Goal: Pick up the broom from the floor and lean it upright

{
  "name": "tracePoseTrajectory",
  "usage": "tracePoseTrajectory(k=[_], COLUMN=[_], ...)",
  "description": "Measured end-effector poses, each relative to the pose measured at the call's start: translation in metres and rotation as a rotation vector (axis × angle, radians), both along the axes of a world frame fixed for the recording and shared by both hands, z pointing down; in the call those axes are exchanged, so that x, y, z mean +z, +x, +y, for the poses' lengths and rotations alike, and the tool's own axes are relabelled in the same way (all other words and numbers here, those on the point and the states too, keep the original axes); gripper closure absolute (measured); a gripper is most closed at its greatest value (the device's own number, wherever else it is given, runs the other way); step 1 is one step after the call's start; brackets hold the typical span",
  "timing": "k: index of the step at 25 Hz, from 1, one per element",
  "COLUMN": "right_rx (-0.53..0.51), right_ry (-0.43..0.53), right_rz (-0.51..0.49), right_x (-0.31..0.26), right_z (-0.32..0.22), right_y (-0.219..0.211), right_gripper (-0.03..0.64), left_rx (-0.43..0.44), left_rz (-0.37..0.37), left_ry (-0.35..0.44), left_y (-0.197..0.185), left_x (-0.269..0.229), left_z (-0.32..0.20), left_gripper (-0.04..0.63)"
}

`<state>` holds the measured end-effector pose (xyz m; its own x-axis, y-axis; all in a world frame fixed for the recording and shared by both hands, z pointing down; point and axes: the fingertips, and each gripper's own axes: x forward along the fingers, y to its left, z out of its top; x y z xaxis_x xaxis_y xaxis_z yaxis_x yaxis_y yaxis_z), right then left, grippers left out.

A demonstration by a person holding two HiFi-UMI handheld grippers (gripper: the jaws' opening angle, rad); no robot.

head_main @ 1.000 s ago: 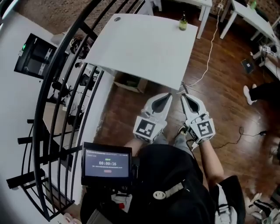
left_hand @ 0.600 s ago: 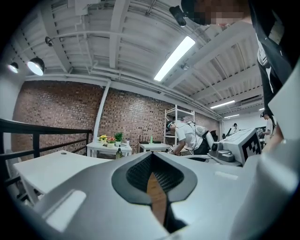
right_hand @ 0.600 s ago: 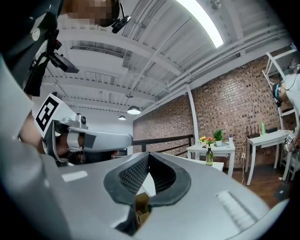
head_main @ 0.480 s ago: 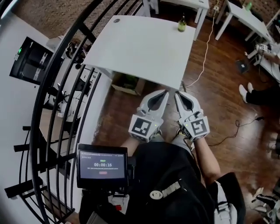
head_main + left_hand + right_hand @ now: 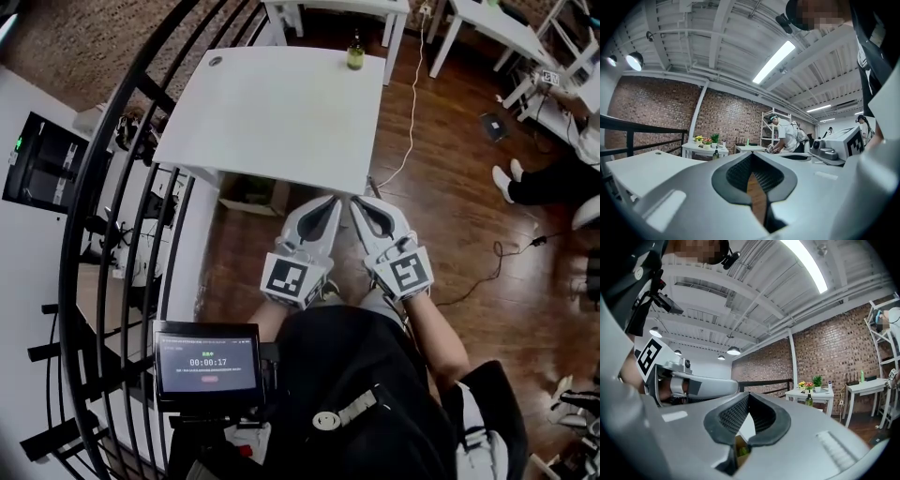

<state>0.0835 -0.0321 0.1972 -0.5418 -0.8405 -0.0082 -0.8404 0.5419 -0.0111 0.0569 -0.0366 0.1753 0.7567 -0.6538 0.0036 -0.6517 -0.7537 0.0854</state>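
Two grippers are held side by side and level above the wooden floor (image 5: 450, 225), their tips near the near right corner of a white desk (image 5: 272, 103). The left gripper (image 5: 334, 199) has its jaws closed tip to tip with nothing between them; only floorboards show through the hollow behind its pads. The right gripper (image 5: 355, 201) is likewise closed and empty. A green bottle (image 5: 355, 52) stands at the desk's far right corner, and a white cable (image 5: 409, 141) trails over the floor past the desk's right edge. A black railing (image 5: 98, 197) curves along the desk's left side, with a small lit screen (image 5: 207, 361) beside it. The broom cannot be picked out in any view.
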Motion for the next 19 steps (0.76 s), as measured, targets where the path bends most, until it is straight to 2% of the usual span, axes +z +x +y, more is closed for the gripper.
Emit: tracePoseTrajectory(k=[19], right_rx=[-0.013], right_ry=[0.017], right_rz=[-0.002], right_x=[-0.0032], right_z=[-0.0011], right_y=[-0.0029], right_gripper=[0.614], left_rx=[0.019], left_rz=[0.002], left_ry=[-0.013], left_y=[0.0046], left_x=[0.005], left_z=[-0.0036], left_gripper=[0.575])
